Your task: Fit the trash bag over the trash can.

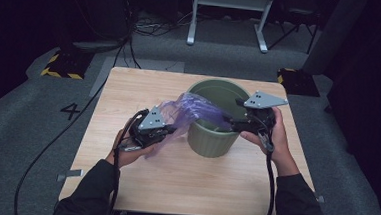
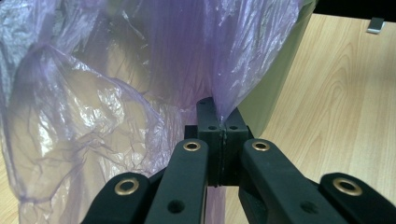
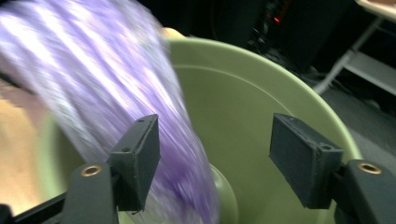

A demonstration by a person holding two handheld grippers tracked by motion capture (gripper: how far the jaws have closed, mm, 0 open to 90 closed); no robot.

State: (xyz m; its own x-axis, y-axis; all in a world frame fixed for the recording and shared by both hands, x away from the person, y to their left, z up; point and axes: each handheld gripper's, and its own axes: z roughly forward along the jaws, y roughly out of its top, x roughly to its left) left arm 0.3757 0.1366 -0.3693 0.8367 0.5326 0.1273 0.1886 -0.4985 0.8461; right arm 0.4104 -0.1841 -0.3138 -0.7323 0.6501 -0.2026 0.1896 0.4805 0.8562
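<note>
Trailing from the left tool [image 1: 169, 130] into the bin [image 1: 211, 139], the bag [image 1: 191, 109] is a thin purple film stretched across the bin's near-left rim. In the left gripper view the left tool's jaws are pressed together on a pinch of the bag [image 2: 140, 84], with the film billowing loose above and to the left and the bin's green wall [image 2: 275, 88] just behind. The right tool [image 1: 232, 121] sits at the bin's right rim, pointing inward over the opening. Its jaws stand wide apart in the right gripper view, gripping nothing; the bag [image 3: 116, 93], blurred, passes by the left jaw and down into the bin [image 3: 233, 140]. The bin stands upright on the bench [image 1: 129, 89], toward its right rear.
</note>
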